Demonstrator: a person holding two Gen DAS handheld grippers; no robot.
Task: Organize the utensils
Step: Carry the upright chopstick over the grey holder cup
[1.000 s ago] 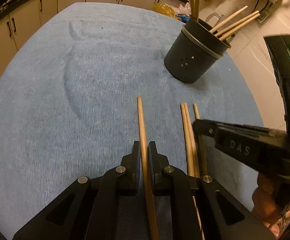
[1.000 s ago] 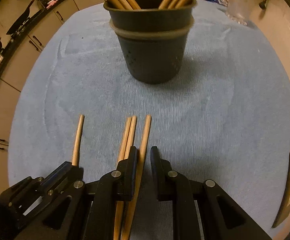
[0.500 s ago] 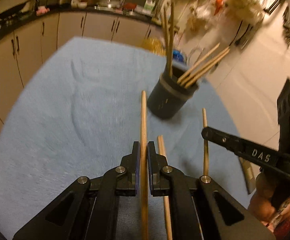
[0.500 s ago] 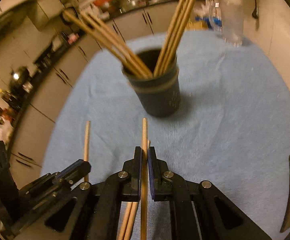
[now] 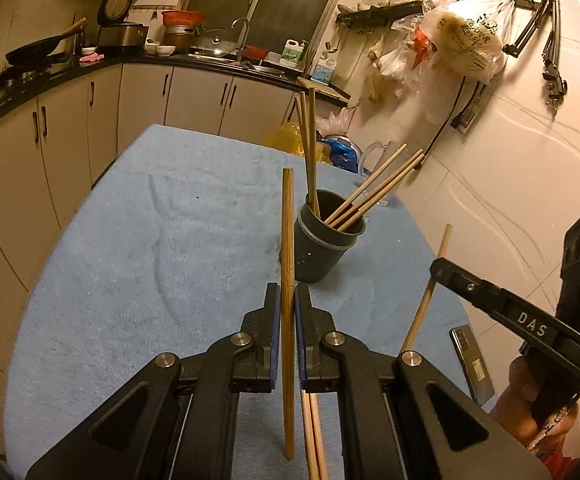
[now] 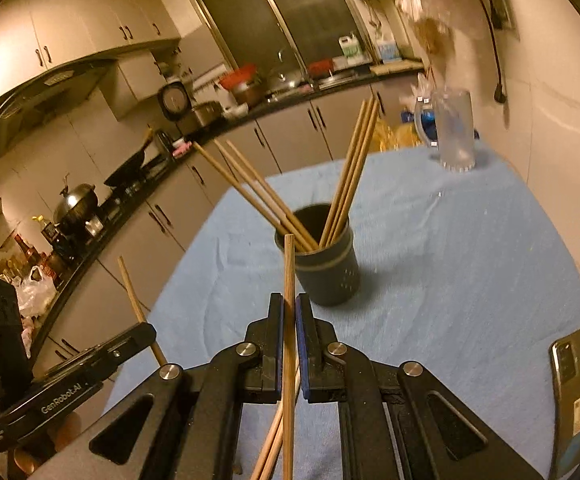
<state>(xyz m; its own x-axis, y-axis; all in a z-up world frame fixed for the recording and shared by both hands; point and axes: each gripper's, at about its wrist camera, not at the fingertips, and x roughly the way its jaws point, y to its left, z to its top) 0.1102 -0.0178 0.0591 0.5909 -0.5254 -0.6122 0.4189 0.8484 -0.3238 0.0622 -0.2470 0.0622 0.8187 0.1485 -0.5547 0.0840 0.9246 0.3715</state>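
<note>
A dark round holder (image 5: 322, 246) with several wooden chopsticks stands on the blue cloth; the right wrist view shows the same holder (image 6: 324, 264). My left gripper (image 5: 287, 304) is shut on one chopstick (image 5: 287, 224), lifted off the cloth and pointing toward the holder. My right gripper (image 6: 289, 312) is shut on another chopstick (image 6: 289, 268), also raised. The right gripper's chopstick (image 5: 430, 284) shows at the right of the left wrist view. Two more chopsticks (image 5: 312, 432) lie on the cloth below the grippers.
A phone (image 6: 574, 368) lies at the cloth's right edge. A clear plastic jug (image 6: 452, 132) stands at the far right corner. Kitchen cabinets and a counter run behind the table; a white wall is on the right.
Both grippers shut on a chopstick each and rose off the cloth, tilting up so the kitchen came into view. Two chopsticks stayed on the cloth.
</note>
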